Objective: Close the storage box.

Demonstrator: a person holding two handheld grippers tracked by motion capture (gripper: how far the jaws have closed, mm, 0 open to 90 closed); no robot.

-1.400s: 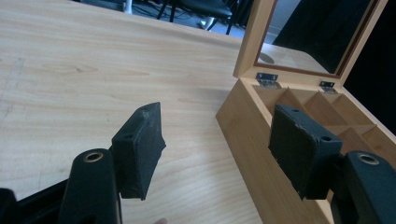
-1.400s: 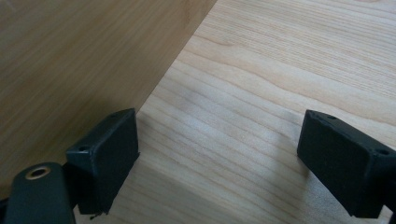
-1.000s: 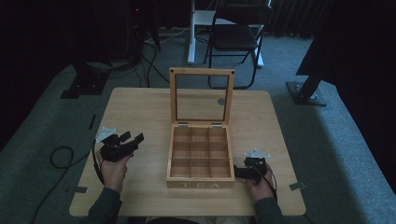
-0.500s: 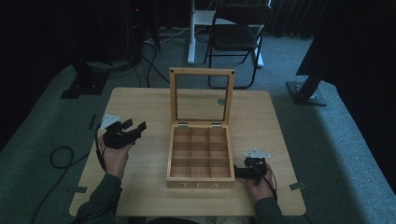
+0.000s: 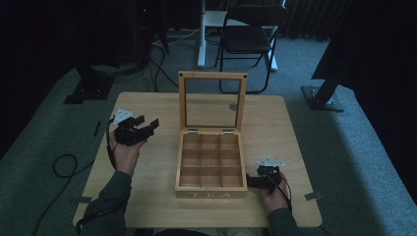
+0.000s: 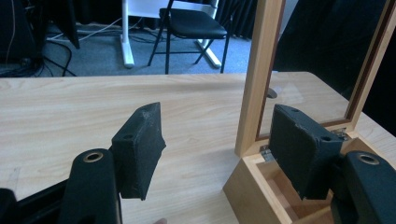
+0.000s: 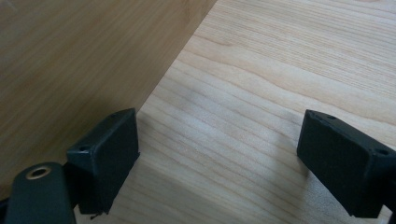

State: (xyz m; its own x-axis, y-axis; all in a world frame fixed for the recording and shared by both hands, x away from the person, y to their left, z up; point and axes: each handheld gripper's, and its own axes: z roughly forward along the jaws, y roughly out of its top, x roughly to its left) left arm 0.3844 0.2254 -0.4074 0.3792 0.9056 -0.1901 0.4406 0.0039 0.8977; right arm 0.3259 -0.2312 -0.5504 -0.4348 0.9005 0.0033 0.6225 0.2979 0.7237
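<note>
Pale wood makes up the tea box, which sits on the bench between the two grippers, its glass-paned lid standing upright on two hinges at the far edge. Inside, dividers cut the box into nine compartments, and the letters TEA run along its near front wall.

The right gripper lies low beside the box's near right corner, held in the person's right hand. In the right gripper view its jaws are spread wide with bare bench between them, and the box's side wall rises just beyond the left jaw; I cannot tell whether that jaw touches it.

The left gripper is held above the bench, well to the left of the box, in the left hand, pointing toward the lid. In the left gripper view its jaws are also spread, gripping nothing: the lid's frame and the box's hinged corner appear just inside the right jaw, farther off.

Beyond the bench stand a dark folding chair and grey carpet with cables.
</note>
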